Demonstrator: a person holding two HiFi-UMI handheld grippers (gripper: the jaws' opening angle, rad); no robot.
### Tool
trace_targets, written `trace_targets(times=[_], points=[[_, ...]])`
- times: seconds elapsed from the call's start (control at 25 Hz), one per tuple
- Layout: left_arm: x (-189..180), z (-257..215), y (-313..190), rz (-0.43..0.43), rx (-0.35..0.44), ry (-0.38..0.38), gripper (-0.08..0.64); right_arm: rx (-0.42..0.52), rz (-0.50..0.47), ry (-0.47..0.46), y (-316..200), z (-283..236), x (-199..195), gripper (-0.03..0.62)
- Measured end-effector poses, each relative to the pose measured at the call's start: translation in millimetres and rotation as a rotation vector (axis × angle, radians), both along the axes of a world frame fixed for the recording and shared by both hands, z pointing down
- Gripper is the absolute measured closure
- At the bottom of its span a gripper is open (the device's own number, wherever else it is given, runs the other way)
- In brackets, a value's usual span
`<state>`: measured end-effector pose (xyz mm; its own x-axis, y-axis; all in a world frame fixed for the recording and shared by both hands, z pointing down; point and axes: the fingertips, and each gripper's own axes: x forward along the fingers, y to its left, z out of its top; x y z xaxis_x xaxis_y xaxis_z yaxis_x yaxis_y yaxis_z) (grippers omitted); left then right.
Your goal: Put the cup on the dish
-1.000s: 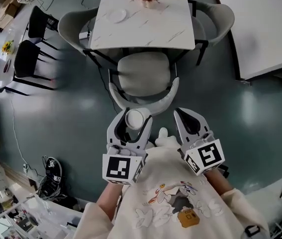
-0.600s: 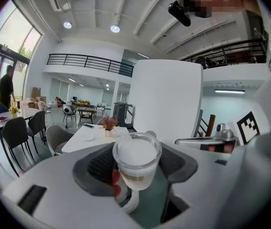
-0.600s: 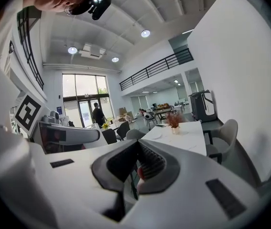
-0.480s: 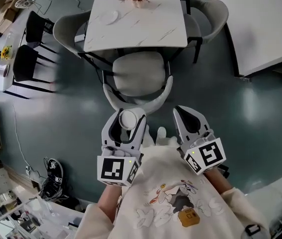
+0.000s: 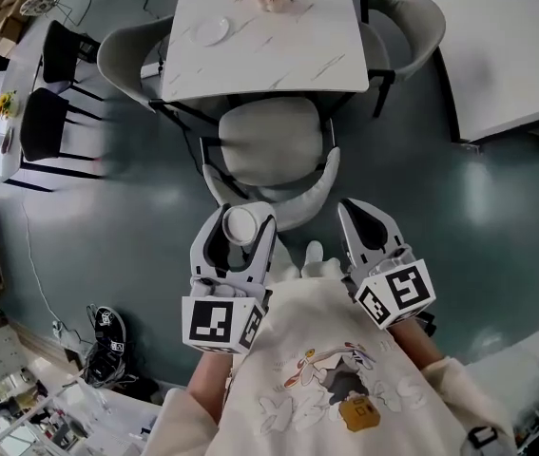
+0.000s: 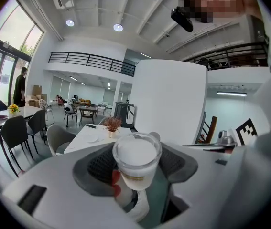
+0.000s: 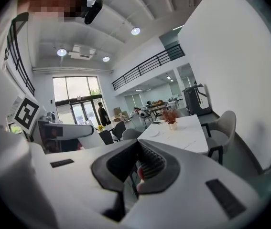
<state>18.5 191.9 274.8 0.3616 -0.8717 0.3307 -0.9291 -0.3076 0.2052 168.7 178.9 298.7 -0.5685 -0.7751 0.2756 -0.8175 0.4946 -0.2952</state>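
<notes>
Dark floor is spread underfoot, with a marble table (image 5: pixel 298 50) set well ahead, beyond a chair (image 5: pixel 271 145). The cup (image 6: pixel 136 159) is held between the jaws of the left gripper (image 5: pixel 239 226). The right gripper (image 5: pixel 369 236) is carried closed, with nothing gripped. The dish (image 5: pixel 210 31) is seen on the table's left part, well ahead and slightly left of the cup, so the left gripper is judged the nearer.

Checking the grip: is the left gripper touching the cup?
Touching: in the left gripper view, the left gripper clamps the cup between its pads.
</notes>
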Motion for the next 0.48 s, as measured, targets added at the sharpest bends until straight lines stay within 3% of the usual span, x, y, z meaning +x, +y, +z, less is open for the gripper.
trace_targets(times=[0.48], points=[[-85, -1, -85, 0.006, 0.001, 0.039, 0.285, 0.01, 0.032, 0.052, -94, -13, -82, 0.588]])
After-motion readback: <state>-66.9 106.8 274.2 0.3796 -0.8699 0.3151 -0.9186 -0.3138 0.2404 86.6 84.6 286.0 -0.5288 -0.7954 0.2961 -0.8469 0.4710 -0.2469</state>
